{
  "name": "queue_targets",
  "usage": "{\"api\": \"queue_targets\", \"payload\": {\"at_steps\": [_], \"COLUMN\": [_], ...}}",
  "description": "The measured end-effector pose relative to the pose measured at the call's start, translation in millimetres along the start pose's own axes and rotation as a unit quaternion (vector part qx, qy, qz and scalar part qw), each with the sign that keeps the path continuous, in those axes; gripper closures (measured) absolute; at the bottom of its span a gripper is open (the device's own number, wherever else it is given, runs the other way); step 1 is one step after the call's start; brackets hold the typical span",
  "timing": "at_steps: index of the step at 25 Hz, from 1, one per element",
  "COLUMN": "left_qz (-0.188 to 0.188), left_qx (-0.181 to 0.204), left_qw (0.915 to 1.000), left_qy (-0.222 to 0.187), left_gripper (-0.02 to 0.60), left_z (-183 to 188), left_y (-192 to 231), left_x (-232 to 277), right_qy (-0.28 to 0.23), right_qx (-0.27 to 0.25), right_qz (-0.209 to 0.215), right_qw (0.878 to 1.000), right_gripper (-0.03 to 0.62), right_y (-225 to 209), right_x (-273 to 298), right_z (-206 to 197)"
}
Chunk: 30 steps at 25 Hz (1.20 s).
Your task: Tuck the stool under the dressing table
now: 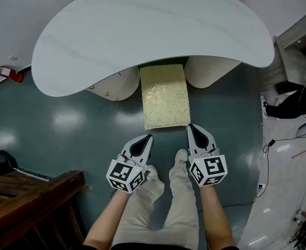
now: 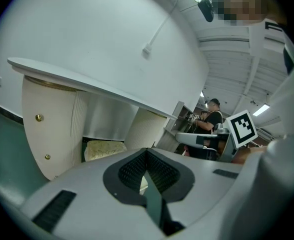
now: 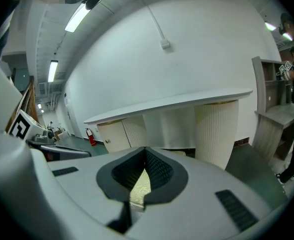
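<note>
The stool (image 1: 165, 95) has a pale gold patterned cushion and stands on the dark floor, its far end under the dressing table's white curved top (image 1: 142, 30), between two cream pedestals. My left gripper (image 1: 149, 137) is shut and hangs just off the stool's near left corner, apart from it. On the other side my right gripper (image 1: 191, 126) is shut, right at the near right corner; whether it touches is unclear. In the left gripper view the cushion (image 2: 104, 149) shows under the top, beyond the gripper (image 2: 147, 150). The right gripper (image 3: 146, 149) shows gold cushion (image 3: 139, 189) through its pad gap.
The left pedestal (image 1: 114, 85) has small gold knobs; the right pedestal (image 1: 207, 72) is fluted. Dark wooden furniture (image 1: 28, 197) sits at the lower left, a red fire extinguisher (image 1: 12, 74) by the wall. A grey shelf unit (image 1: 293, 51) and cables (image 1: 267, 145) are at right. Another person (image 2: 212, 116) stands beyond.
</note>
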State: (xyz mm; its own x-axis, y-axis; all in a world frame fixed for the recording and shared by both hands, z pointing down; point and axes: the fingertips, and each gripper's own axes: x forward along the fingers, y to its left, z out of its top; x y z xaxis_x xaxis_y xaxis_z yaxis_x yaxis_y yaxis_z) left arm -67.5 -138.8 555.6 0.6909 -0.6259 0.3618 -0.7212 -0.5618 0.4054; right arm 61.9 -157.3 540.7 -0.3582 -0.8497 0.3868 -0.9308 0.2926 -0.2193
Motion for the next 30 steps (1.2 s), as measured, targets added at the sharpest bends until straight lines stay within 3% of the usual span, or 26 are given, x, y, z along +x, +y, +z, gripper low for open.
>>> {"api": "queue_targets", "payload": {"at_steps": [17, 30], "left_qz": [-0.004, -0.007], "left_qx": [0.004, -0.001], "left_qw": [0.9997, 0.9989], "left_qy": [0.025, 0.047], "left_gripper": [0.574, 0.574], "left_z": [-50.0, -87.8], "left_y": [22.7, 36.3], "left_x": [42.5, 64.8], "right_qy": [0.023, 0.065], "right_qx": [0.01, 0.003], "right_qz": [0.006, 0.037], "right_qw": [1.0, 0.997], "right_gripper": [0.586, 0.586], "right_y": [-15.1, -8.0], "right_x": [37.9, 59.6], "right_z": [-56.3, -114.8]}}
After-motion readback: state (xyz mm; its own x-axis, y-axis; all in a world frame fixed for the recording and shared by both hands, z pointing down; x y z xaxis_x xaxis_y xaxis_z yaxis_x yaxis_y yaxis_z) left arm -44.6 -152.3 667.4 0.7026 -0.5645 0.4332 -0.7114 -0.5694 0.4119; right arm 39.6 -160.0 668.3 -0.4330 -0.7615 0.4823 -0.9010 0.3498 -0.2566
